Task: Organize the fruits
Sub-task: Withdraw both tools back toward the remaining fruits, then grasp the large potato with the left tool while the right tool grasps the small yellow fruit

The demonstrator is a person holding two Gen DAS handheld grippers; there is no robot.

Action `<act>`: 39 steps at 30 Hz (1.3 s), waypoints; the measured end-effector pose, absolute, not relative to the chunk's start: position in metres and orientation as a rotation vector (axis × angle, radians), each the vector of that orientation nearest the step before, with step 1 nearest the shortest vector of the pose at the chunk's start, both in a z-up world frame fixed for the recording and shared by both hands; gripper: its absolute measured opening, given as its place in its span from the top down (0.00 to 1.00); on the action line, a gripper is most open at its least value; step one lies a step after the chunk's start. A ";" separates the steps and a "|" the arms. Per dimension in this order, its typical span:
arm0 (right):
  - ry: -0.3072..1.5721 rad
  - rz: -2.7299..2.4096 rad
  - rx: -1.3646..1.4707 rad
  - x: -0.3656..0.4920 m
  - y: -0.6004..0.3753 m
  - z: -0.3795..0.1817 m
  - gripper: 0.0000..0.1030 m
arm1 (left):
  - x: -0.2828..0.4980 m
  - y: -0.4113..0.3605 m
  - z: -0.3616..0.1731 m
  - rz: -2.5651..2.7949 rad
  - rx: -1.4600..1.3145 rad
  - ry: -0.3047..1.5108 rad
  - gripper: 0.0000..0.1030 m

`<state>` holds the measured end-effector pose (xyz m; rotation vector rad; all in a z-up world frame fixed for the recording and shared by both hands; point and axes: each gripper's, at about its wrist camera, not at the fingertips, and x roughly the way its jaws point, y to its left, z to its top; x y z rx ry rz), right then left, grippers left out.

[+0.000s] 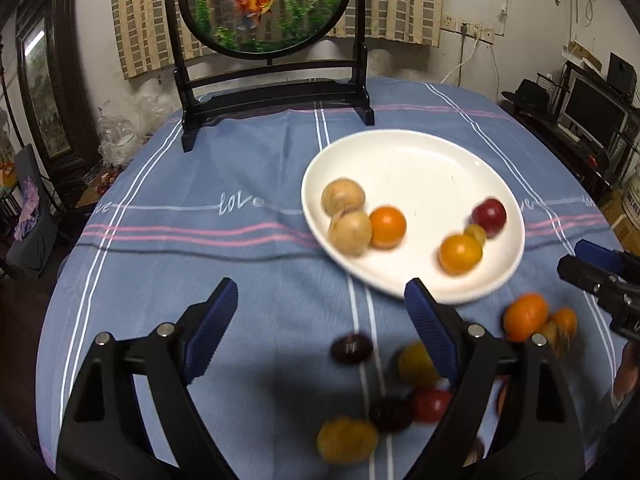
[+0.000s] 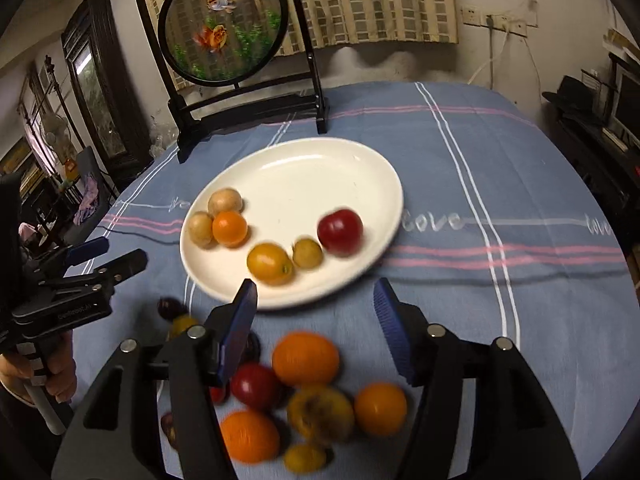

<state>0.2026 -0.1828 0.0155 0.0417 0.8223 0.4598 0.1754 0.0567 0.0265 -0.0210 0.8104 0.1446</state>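
Both released, empty. Loose fruit pile (image 2: pixel 316 396) directly below right gripper (image 2: pixel 316 308); nearer than left gripper (image 1: pixel 320 300). White plate (image 2: pixel 320 160) ahead.

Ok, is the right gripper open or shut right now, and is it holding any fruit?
Open and empty: the right gripper shows a clear gap between its blue pads, with only tablecloth and plate rim visible there.

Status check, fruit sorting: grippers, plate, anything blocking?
Left gripper and right gripper open, empty. Six fruits on white plate; loose pile still on cloth. Path to plate clear.
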 end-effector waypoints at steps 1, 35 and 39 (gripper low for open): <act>0.827 0.457 0.042 0.198 -0.185 0.013 0.40 | 0.169 0.056 0.026 0.140 -0.017 0.813 0.15; 0.926 0.419 0.102 0.102 -0.227 -0.036 0.38 | 0.100 0.054 -0.039 0.113 -0.043 0.946 0.14; 0.922 0.429 0.084 0.101 -0.223 -0.035 0.38 | 0.109 0.049 -0.042 0.095 -0.019 0.965 0.22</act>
